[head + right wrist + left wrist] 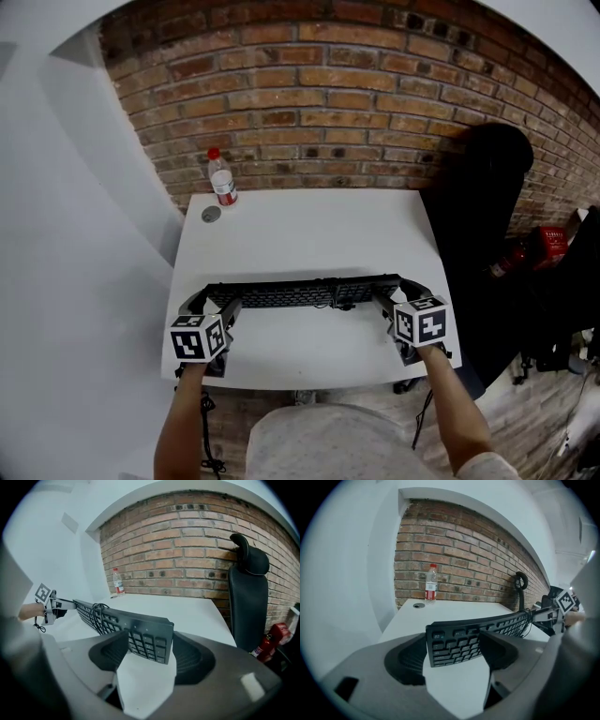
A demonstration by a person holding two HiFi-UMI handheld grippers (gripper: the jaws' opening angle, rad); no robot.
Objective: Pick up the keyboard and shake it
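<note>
- Brick wall (328,94) is backing a white surface (309,225); the keyboard (300,295) is hanging tilted above its near edge, lower centre of the frame.
- Left hand-held gripper (211,305) and right hand-held gripper (403,296) are each clamping one end.
- Shaking well is calling for equal squeeze, short matched strokes, and the cable (97,612) staying clear.

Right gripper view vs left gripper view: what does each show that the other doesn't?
Right gripper view only: the red fire extinguisher on the floor, and the number-pad end of the keyboard in the right gripper.

Left gripper view only: the grey disc beside the bottle, and the keyboard's other end in the left gripper.

Both: keyboard, bottle, brick wall, white table.
</note>
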